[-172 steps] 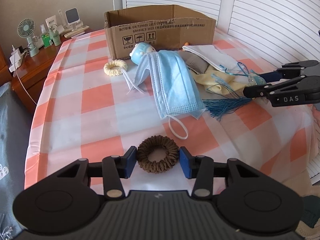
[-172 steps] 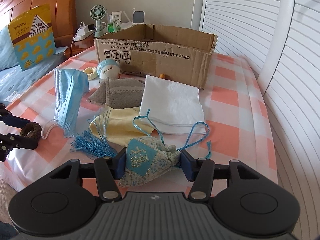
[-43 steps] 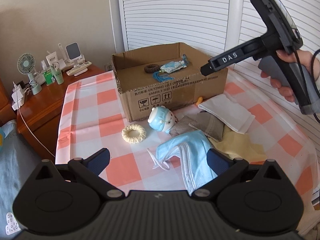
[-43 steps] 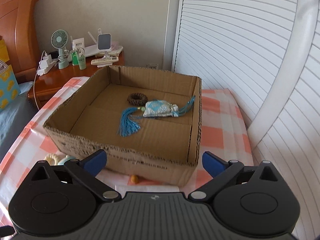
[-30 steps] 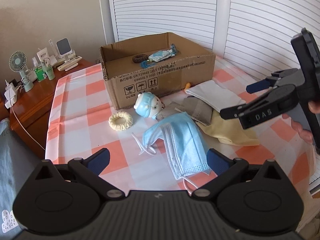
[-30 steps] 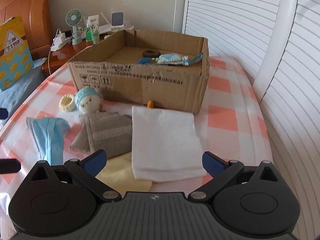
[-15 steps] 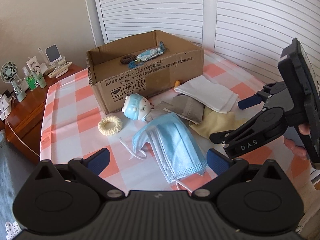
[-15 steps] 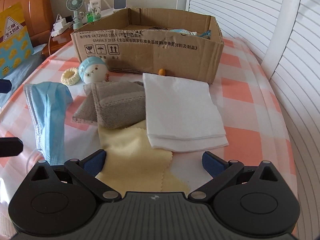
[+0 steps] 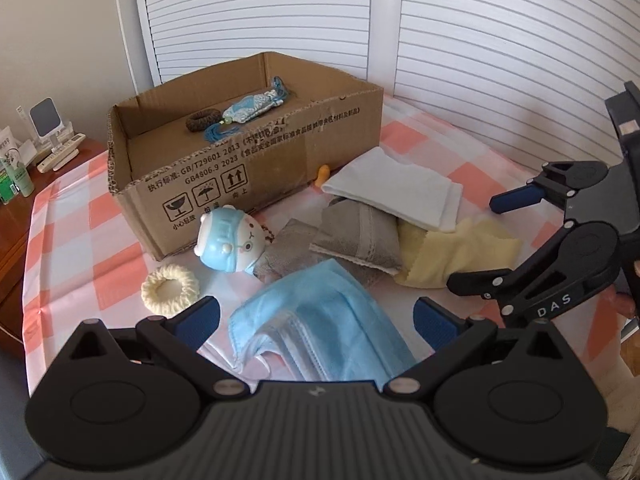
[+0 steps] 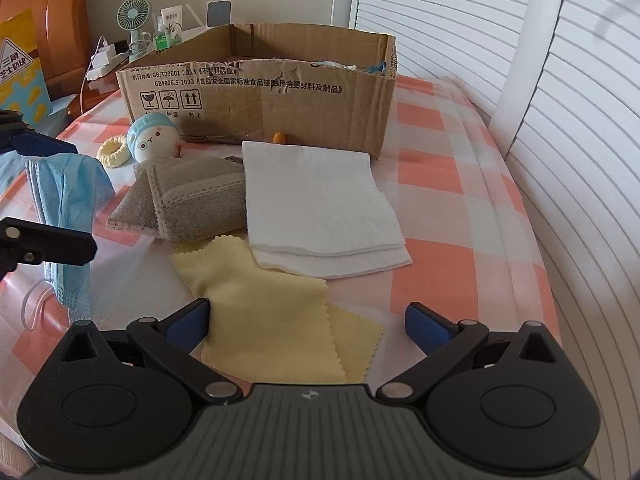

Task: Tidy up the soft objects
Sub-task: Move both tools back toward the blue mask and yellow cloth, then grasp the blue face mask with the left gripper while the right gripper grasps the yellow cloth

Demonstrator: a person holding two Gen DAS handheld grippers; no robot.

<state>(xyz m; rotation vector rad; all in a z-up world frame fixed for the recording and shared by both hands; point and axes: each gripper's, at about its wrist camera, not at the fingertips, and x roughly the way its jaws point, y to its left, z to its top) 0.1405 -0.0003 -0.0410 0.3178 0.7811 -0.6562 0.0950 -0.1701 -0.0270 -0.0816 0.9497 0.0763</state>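
My left gripper [image 9: 316,320] is open, low over the blue face mask [image 9: 320,320], which lies between its fingers. My right gripper [image 10: 306,318] is open, low over the yellow cloth [image 10: 264,312]; it also shows at the right of the left wrist view [image 9: 496,240]. A cardboard box [image 9: 256,168] at the back holds a brown scrunchie [image 9: 203,120] and a blue sachet with tassel [image 9: 250,110]. On the checked tablecloth lie a white folded cloth [image 10: 320,204], a grey cloth [image 10: 188,204], a cream scrunchie [image 9: 170,289] and a blue-capped plush head [image 9: 230,244].
A small orange thing [image 10: 277,137] lies against the box front. A wooden nightstand [image 9: 16,208] with a fan [image 10: 134,20], bottles and chargers stands at the left. White louvred doors [image 9: 500,40] run behind and to the right. The tablecloth's edge [image 10: 536,240] drops off at the right.
Both grippers have come down and forward over the table. The left one now straddles the face mask; the right one now straddles the yellow cloth. Both stay open.
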